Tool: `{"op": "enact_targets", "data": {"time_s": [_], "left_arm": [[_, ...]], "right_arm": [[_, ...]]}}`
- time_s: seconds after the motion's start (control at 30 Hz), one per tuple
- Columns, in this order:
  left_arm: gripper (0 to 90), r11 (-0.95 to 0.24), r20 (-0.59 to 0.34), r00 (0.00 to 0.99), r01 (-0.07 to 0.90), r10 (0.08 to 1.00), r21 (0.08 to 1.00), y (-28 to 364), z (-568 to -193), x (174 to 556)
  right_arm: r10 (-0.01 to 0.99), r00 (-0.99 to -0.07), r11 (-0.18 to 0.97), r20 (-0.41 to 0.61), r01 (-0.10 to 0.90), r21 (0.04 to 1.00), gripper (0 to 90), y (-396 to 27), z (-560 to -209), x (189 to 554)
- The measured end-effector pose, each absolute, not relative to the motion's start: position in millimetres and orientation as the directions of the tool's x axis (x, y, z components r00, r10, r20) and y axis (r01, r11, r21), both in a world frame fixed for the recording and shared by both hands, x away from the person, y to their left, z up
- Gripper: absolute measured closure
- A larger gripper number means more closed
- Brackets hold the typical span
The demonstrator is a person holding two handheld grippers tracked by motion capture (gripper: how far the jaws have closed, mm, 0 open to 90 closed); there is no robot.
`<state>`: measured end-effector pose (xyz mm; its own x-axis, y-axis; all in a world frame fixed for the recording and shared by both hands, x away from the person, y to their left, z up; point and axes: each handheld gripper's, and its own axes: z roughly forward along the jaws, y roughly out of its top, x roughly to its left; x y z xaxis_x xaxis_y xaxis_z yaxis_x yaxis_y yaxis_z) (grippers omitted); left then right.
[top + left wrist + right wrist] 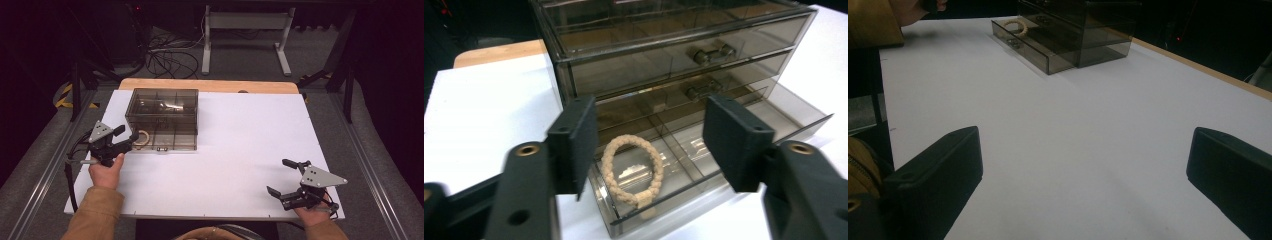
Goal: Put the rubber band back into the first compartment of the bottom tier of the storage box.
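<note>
A smoky clear drawer unit point(162, 116) stands on the white table at the back left. Its bottom drawer point(704, 160) is pulled out, and a beige braided hair tie point(633, 169) lies in the drawer's left compartment point(141, 138). My left gripper point(127, 133) hovers just left of the open drawer, jaws open, nothing between them. In the left gripper view the hair tie shows between the jaws. My right gripper point(281, 176) rests open near the table's front right, far from the unit point(1075, 30).
The white sheet point(240, 135) covers a wooden tabletop point(210, 85). Two upper drawers with metal knobs point(711, 53) are closed. Cables and a table frame point(245, 35) lie on the floor beyond. A sleeve point(873, 20) shows at the right gripper view's top left.
</note>
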<state>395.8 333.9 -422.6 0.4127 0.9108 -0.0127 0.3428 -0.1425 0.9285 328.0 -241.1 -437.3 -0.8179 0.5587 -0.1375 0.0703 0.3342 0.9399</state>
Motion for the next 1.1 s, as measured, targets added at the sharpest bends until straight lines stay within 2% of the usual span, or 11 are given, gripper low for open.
{"op": "enact_targets", "data": {"time_s": [0.2, 0.57, 1.1], "left_arm": [[27.5, -0.137, -0.017, 0.418, 0.335, 0.908, 0.932, 333, -415, 387], [21.9, -0.143, -0.013, 0.444, 0.316, 0.896, 0.938, 326, -405, 379], [9.7, -0.149, -0.016, 0.567, 0.242, 0.823, 0.959, 310, -389, 346]], "right_arm": [[0.555, -0.820, 0.335, -0.136, 0.071, 0.940, 2.1, -240, -437, 328], [0.557, -0.820, 0.334, -0.135, 0.073, 0.940, 2.1, -240, -437, 328], [0.556, -0.820, 0.333, -0.135, 0.071, 0.940, 2.1, -240, -437, 327]]}}
